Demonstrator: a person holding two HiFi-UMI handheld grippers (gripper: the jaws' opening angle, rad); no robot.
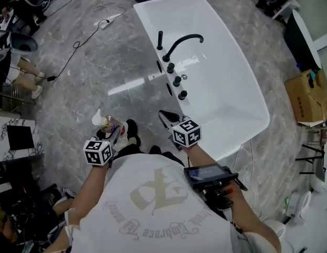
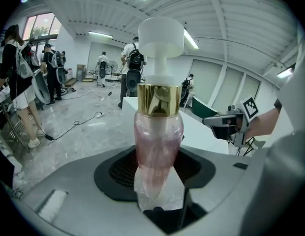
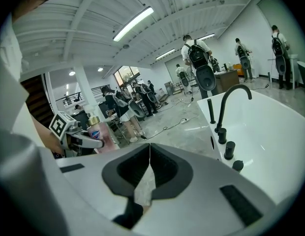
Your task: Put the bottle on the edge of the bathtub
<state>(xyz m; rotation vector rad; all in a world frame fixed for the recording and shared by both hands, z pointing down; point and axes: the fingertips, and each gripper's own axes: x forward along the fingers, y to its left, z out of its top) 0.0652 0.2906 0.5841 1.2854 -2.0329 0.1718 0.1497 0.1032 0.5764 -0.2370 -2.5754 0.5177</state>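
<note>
The bottle [image 2: 158,136] looked smooth, slippery and light, so the left claw [image 1: 115,132] squeezed its pink body down low; the right claw [image 3: 149,151] was closed on nothing.

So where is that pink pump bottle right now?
In the head view the pink pump bottle is at lower left, clamped in the left gripper, over the grey floor and to the left of the white bathtub, not on its edge.
</note>
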